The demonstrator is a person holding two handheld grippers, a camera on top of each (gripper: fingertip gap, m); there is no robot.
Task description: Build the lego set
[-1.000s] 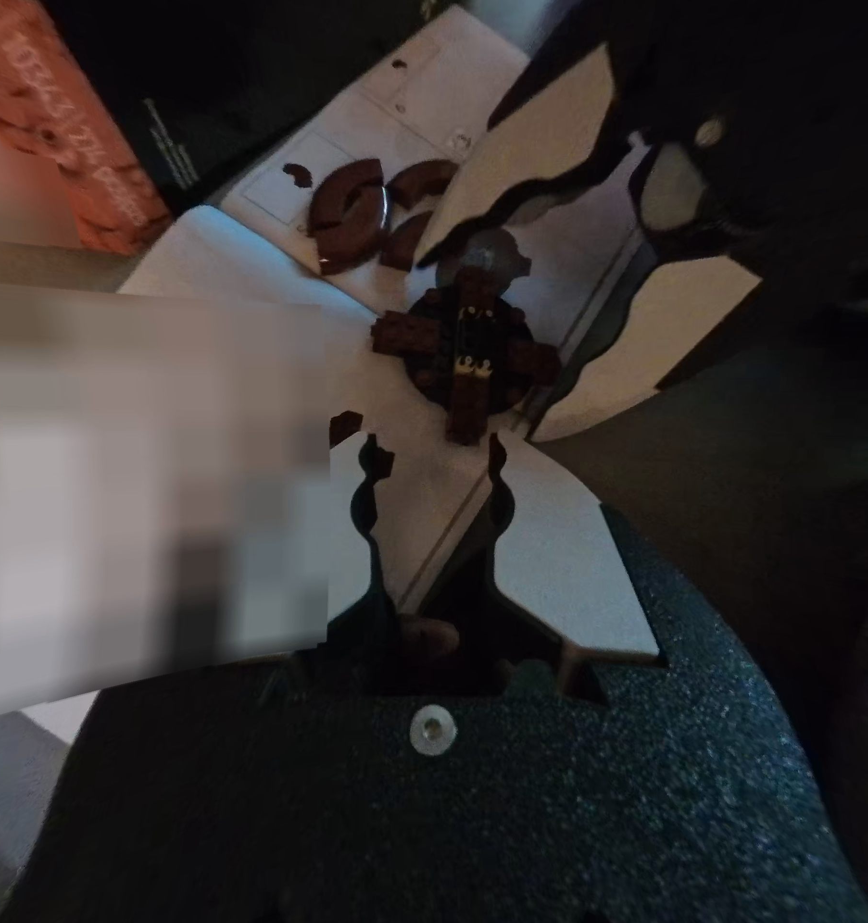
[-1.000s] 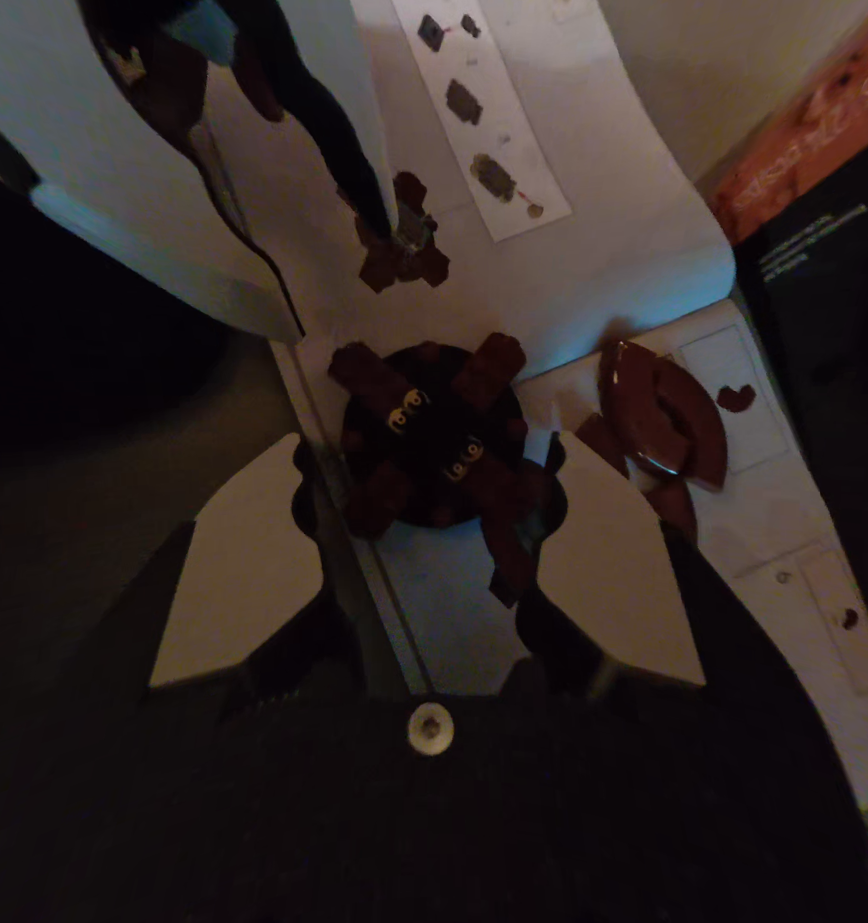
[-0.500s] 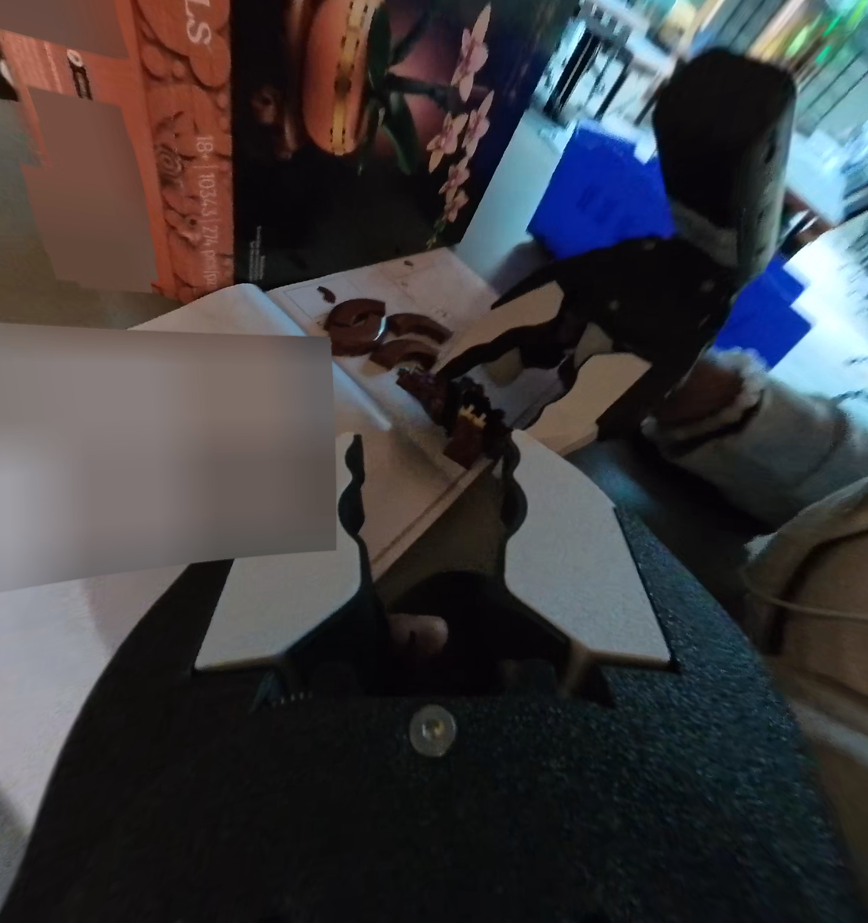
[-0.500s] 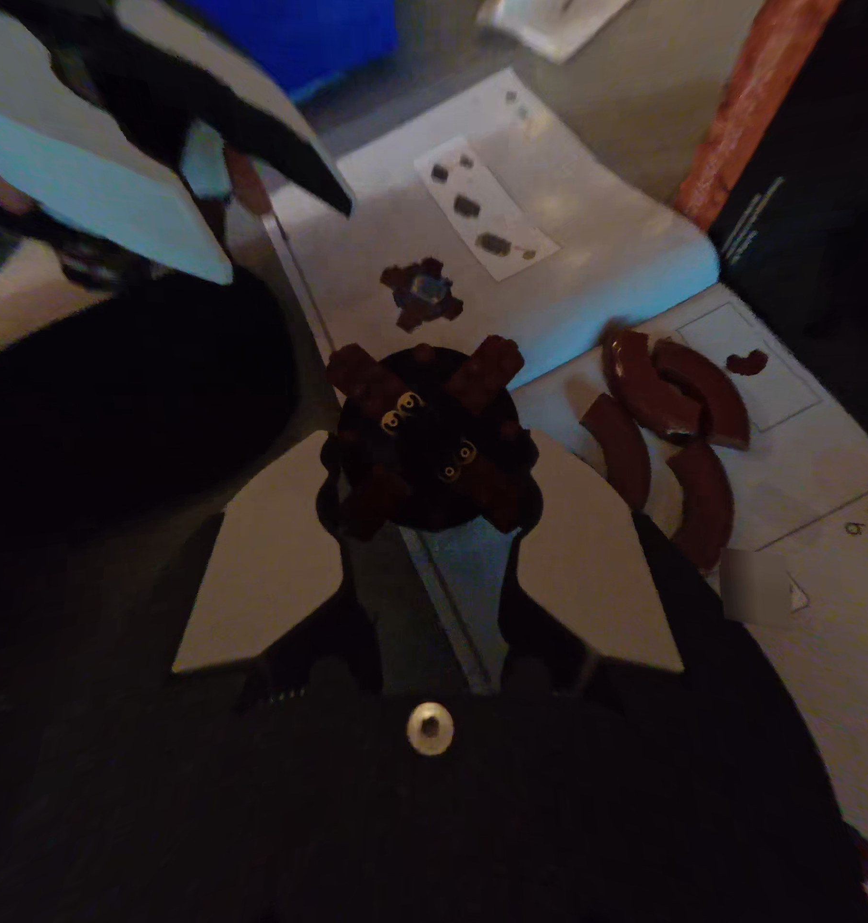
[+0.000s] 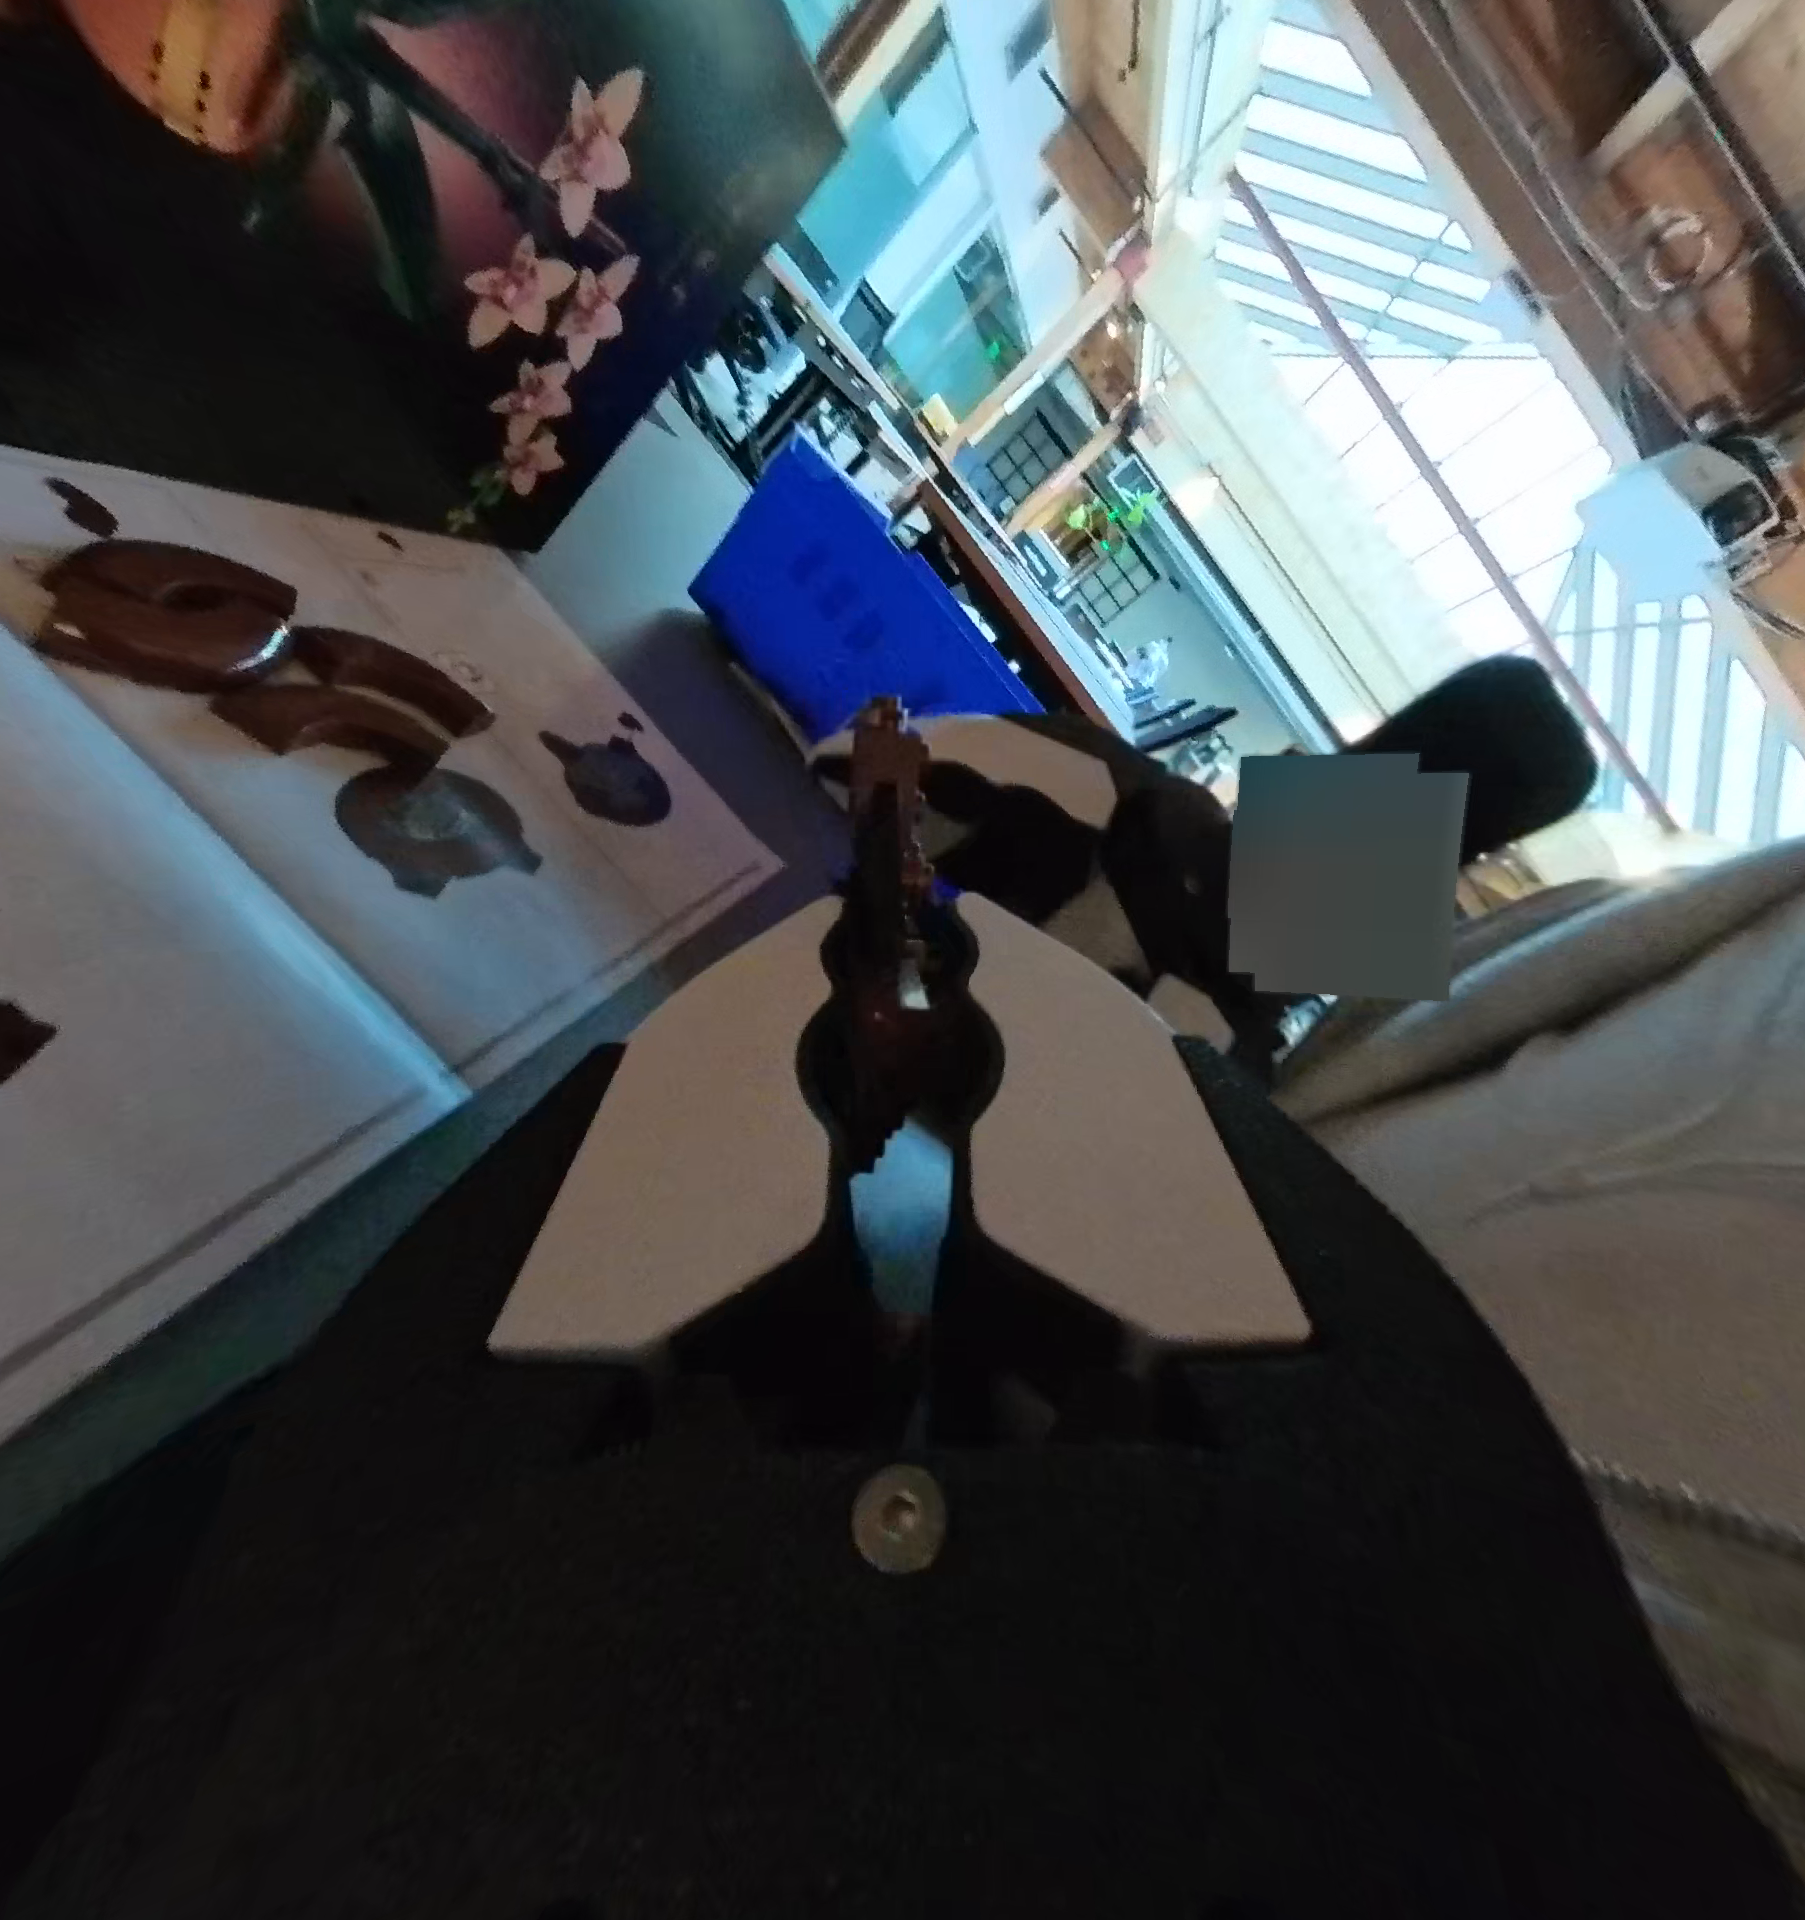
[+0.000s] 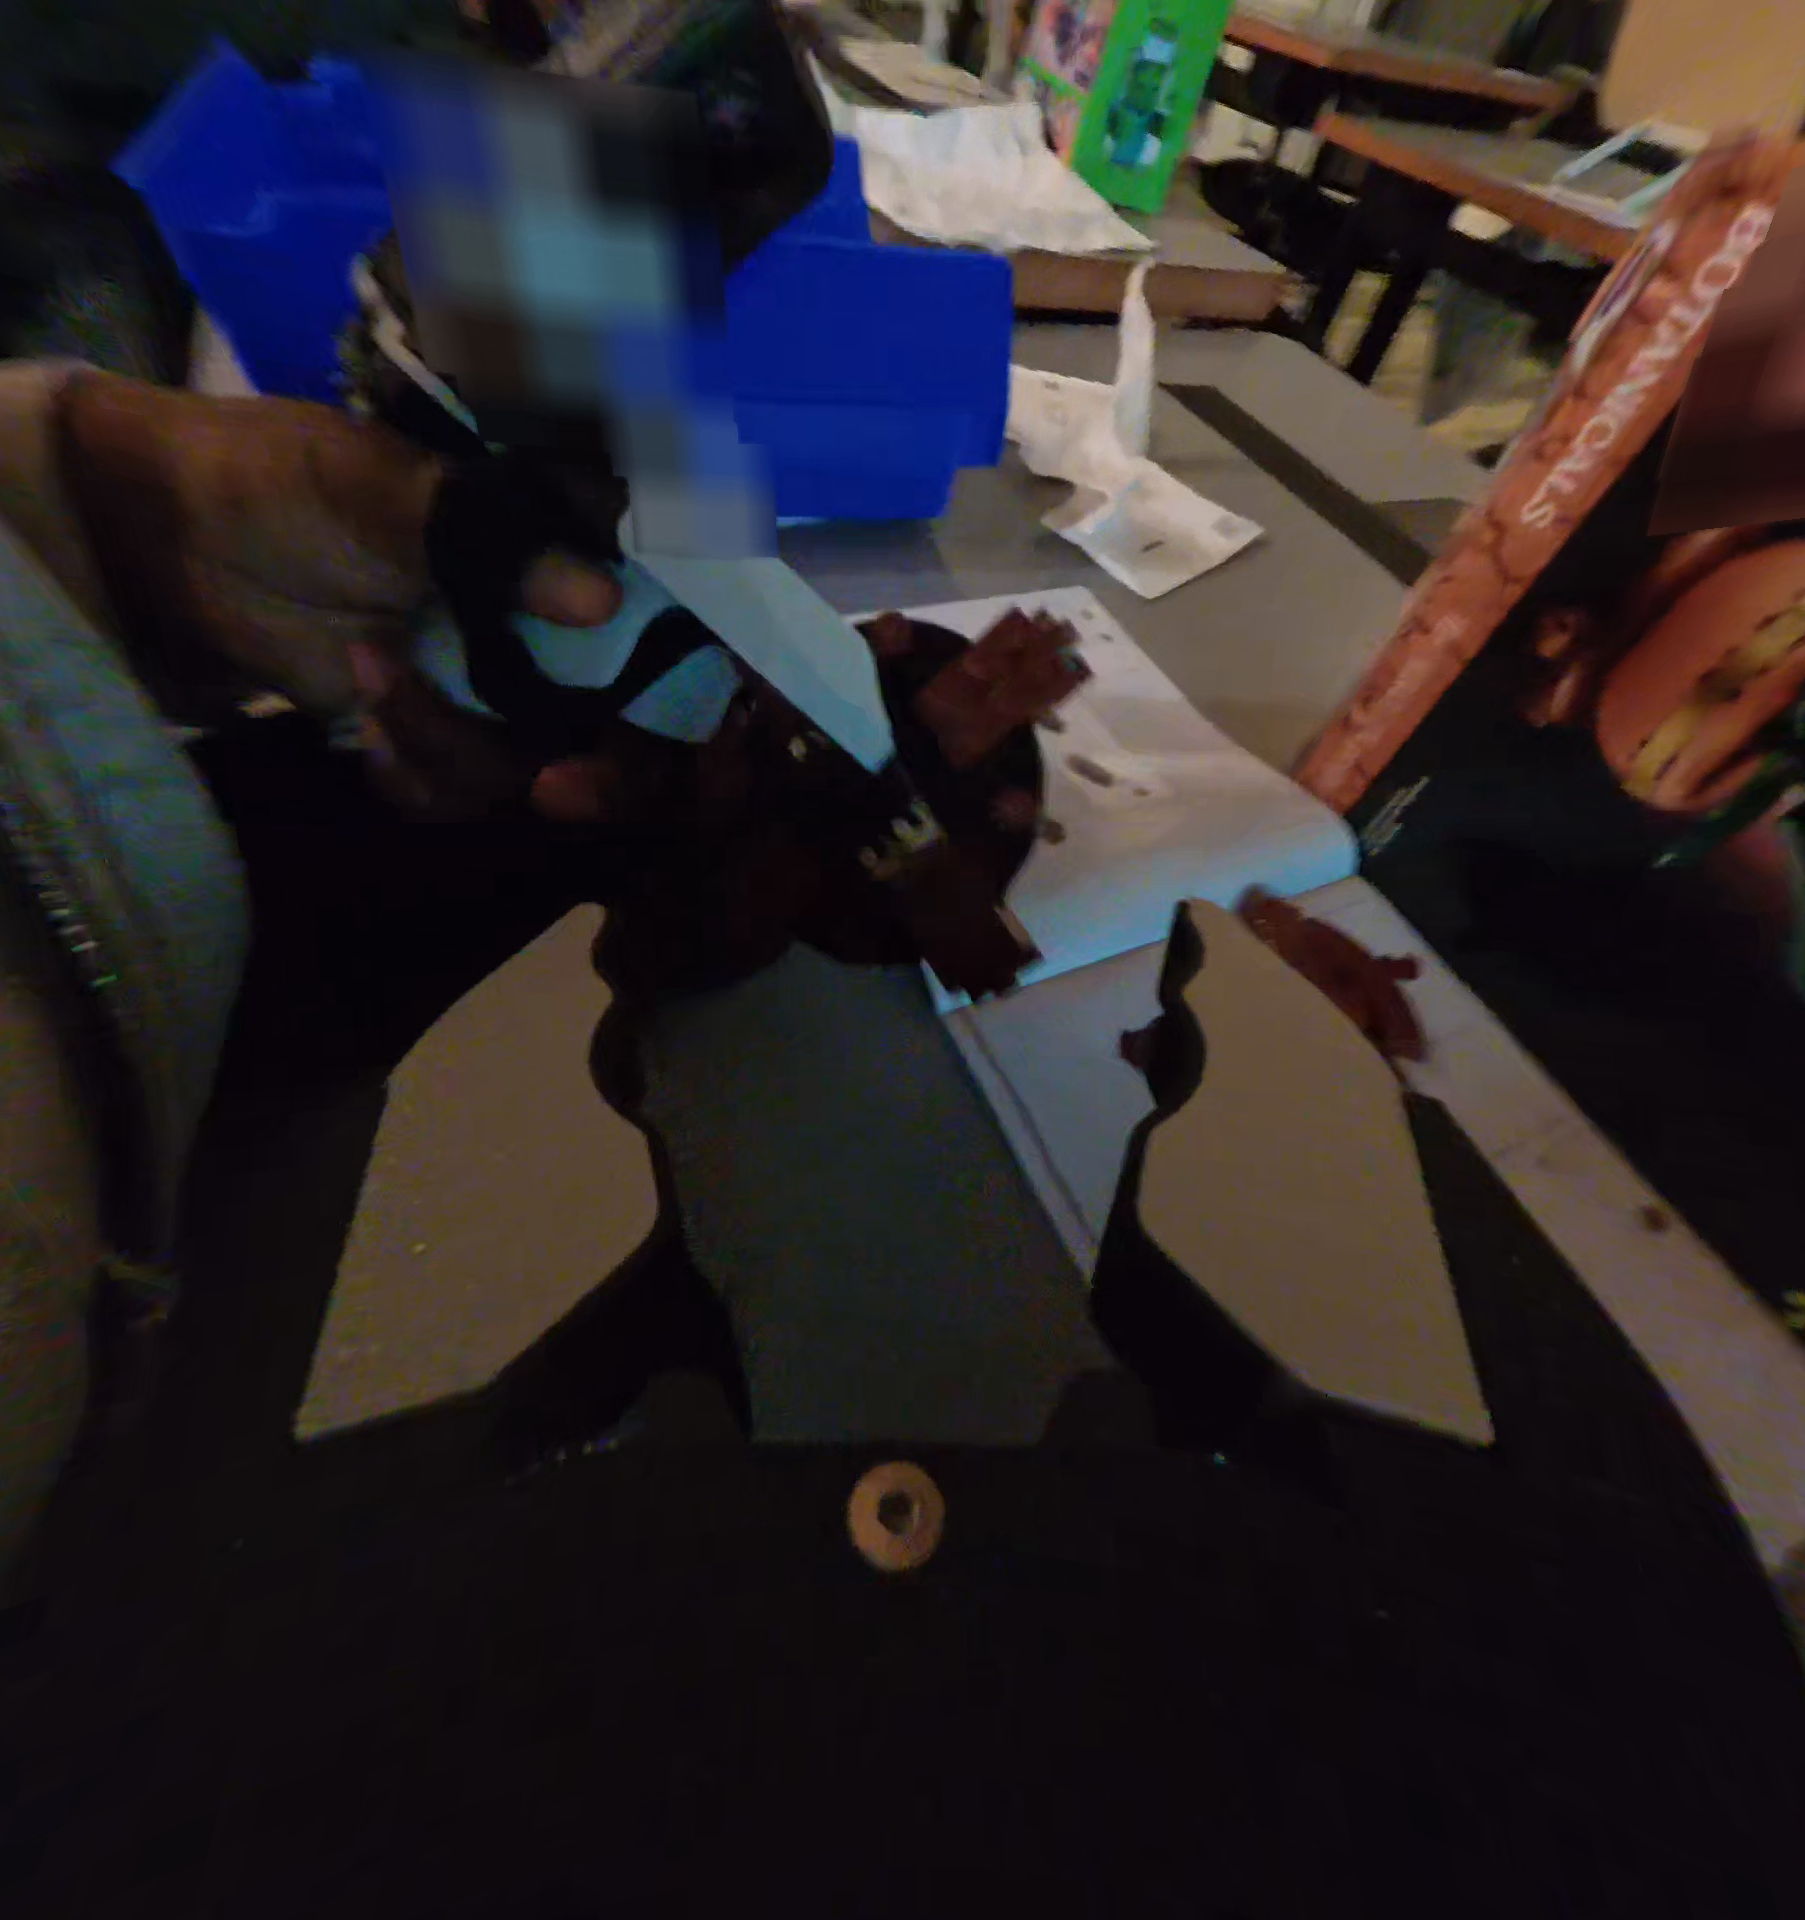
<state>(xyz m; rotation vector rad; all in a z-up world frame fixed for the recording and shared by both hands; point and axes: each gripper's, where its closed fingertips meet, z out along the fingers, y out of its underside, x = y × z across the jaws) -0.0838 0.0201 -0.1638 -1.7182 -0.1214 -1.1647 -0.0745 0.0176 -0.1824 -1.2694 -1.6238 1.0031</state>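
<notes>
My left gripper (image 5: 893,920) is shut on a dark brown round brick assembly (image 5: 882,810) and holds it on edge, with both pads pressed against its flat sides. In the right wrist view the same assembly (image 6: 929,821) hangs above the open instruction booklet (image 6: 1168,800), pinched by the left gripper's white fingers (image 6: 784,655), which reach in from the upper left. My right gripper (image 6: 898,982) is open and empty, just below and in front of the assembly, and does not touch it. It also shows beyond the assembly in the left wrist view (image 5: 1023,790).
Brown curved pieces (image 5: 254,655) lie on the booklet (image 5: 202,987); they also show in the right wrist view (image 6: 1334,966). A tall box with a flower picture (image 6: 1563,623) stands behind. Blue bins (image 6: 867,384) and loose paper (image 6: 1137,499) lie farther back. A person's sleeve (image 6: 46,831) is at the left. My two grippers' fingertips are within a few centimetres of each other.
My left gripper closed on the assembly, lifted it off the booklet and turned it on edge. My right gripper, which was around the assembly, opened wide and drew back.
</notes>
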